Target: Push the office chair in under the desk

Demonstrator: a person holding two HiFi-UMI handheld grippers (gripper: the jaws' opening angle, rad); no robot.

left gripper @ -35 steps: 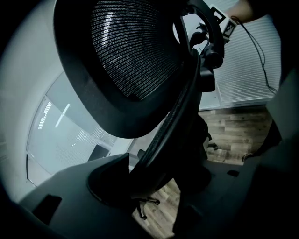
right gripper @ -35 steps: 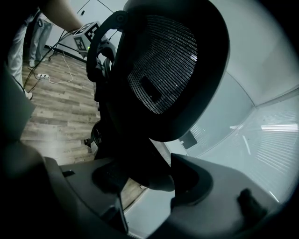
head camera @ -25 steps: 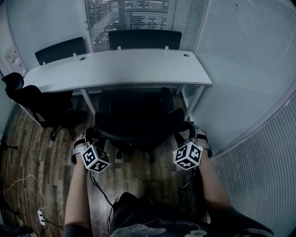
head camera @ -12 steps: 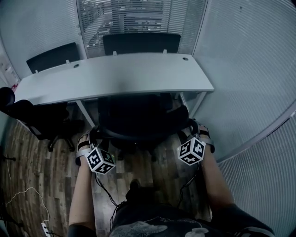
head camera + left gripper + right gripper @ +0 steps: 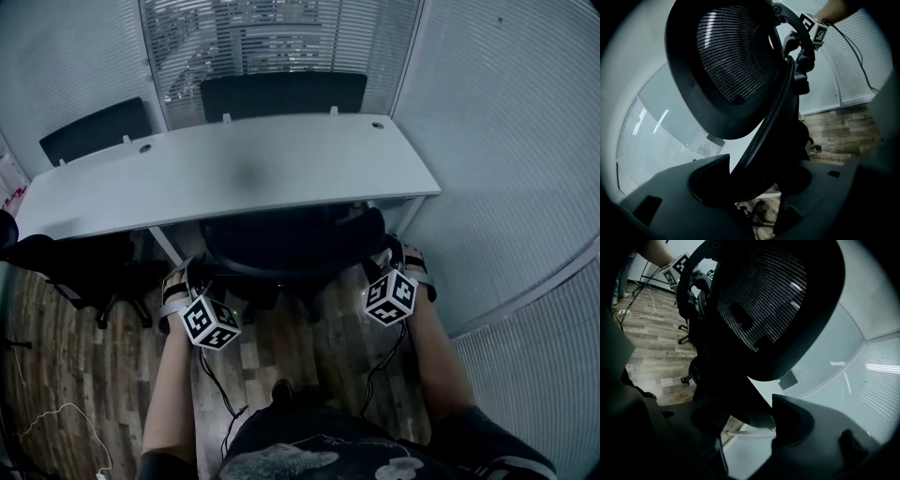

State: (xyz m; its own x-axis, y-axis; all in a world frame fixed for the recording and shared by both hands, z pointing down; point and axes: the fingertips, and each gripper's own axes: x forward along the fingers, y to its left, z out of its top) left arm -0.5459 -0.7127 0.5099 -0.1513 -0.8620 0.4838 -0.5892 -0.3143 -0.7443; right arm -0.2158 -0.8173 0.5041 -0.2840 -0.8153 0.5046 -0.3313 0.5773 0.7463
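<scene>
Left gripper (image 5: 190, 277) and right gripper (image 5: 382, 258) are pinching the office chair (image 5: 281, 244) backrest between their fingers; pushing equally should be steering it squarely under the surface (image 5: 234, 173).

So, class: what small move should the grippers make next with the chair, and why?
Probably push the office chair slightly further under the desk: the left gripper and right gripper both clasp it, and its back juts out past the desk edge.

Forearms (image 5: 176, 384) forward and parallel, left claw (image 5: 190, 275) and right claw (image 5: 391, 255) each tight around the chair back (image 5: 281, 269).
</scene>
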